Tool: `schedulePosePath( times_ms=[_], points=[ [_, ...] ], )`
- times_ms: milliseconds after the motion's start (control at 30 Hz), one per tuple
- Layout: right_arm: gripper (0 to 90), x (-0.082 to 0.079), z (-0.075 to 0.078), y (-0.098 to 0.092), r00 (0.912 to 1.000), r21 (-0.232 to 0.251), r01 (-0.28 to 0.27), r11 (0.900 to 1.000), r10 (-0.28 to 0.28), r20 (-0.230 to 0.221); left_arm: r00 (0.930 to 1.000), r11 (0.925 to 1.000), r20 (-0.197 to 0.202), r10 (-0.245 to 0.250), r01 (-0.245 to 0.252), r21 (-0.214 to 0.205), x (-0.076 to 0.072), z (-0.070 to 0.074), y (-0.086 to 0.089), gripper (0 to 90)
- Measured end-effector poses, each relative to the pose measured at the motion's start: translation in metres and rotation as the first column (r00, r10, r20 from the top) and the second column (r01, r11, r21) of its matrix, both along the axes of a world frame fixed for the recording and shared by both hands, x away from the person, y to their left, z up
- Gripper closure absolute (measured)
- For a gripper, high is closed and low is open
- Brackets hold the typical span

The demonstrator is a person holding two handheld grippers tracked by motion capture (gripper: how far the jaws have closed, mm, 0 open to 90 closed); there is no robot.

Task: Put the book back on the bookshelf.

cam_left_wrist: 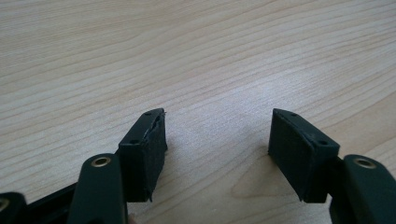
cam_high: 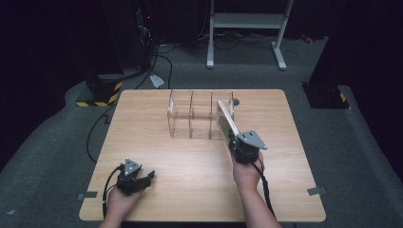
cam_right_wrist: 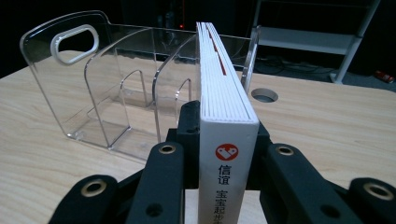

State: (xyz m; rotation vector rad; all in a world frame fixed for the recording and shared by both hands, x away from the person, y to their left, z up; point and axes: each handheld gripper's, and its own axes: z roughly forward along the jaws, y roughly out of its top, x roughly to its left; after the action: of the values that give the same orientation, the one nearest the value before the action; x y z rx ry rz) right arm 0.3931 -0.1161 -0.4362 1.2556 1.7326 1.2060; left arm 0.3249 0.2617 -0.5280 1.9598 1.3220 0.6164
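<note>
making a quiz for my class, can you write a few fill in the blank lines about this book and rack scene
1. The right gripper is shut on a white ____.
2. The clear rack stands on a ____ table.
3. The left gripper has its fingers ____, with nothing between them.
4. The left gripper sits near the table's ____ edge in the high view.

Missing words: book; wooden; open; bottom

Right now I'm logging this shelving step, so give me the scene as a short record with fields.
held item: white book with a red logo on its spine, clamped in the right hand-held gripper
target: clear plastic three-slot file rack, upright on the light wooden table
book position: at the rack's right end
left hand-held gripper: open, nothing between the jaws, near the table's front left
</note>
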Motion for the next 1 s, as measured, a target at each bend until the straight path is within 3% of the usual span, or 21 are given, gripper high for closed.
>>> schedulePosePath(
  times_ms=[367,1000],
  points=[
    [75.3,0.022,-0.004,0.010,0.9996,-0.009,0.028,0.9996,-0.028,-0.006,1.0000,1.0000,0.001,0.000,0.000,0.001,0.000,0.000,0.000,37.0],
    [75.3,0.038,-0.007,0.015,0.9986,-0.031,0.053,0.9981,-0.053,-0.001,1.0000,1.0000,-0.001,-0.002,0.002,-0.001,0.000,0.000,0.000,37.6]
  ],
)
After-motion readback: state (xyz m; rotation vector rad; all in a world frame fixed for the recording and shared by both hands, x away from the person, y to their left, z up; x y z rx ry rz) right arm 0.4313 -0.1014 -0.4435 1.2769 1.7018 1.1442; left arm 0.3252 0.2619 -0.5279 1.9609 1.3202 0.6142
